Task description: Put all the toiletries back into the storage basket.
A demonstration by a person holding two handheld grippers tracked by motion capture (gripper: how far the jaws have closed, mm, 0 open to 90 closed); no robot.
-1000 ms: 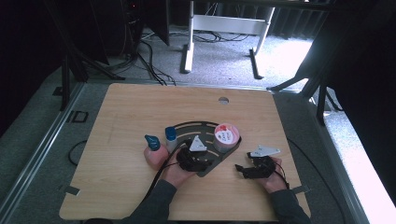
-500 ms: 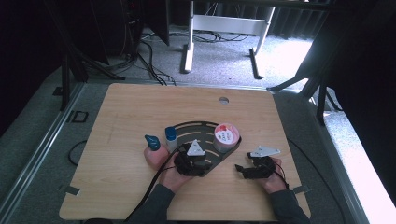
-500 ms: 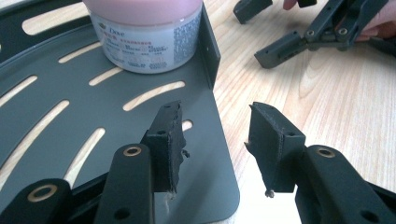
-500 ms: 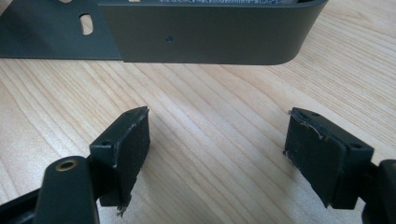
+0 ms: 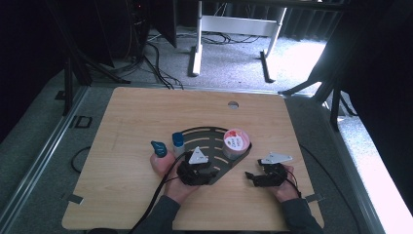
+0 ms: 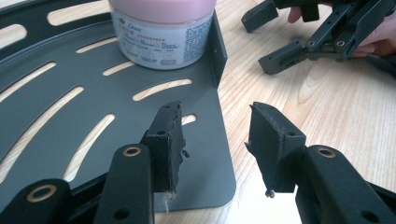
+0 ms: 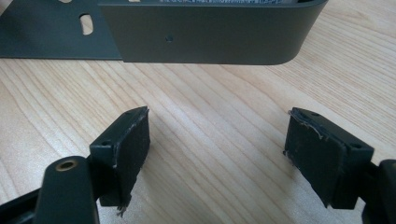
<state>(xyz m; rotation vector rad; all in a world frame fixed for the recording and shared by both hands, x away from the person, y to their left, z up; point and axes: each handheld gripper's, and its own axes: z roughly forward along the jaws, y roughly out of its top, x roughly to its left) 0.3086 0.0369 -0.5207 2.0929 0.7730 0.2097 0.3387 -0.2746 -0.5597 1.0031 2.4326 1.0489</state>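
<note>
A dark slotted metal tray [image 5: 207,134] lies mid-table with a pink-lidded white jar [image 5: 235,143] standing in its right end. My left gripper [image 5: 210,171] hovers at the tray's near edge, open about halfway. In the left gripper view its jaws [image 6: 215,135] straddle the tray's [image 6: 93,116] rounded corner, one over the metal, one over wood, nothing pinched; the jar [image 6: 163,32] stands ahead. My right gripper [image 5: 251,179] rests on the wood right of the tray. It stands wide open [image 7: 217,144] over bare wood, facing the tray's upright wall [image 7: 210,32].
A small bottle with a blue cap [image 5: 178,141] stands at the tray's left end, and a pinkish item with a dark blue top [image 5: 159,153] sits beside it. A cable hole [image 5: 233,104] is at the table's far side. The right gripper [image 6: 303,42] also appears in the left gripper view.
My left gripper has drifted slightly left and toward the person along the tray's near edge. The right gripper and the objects have stayed put.
</note>
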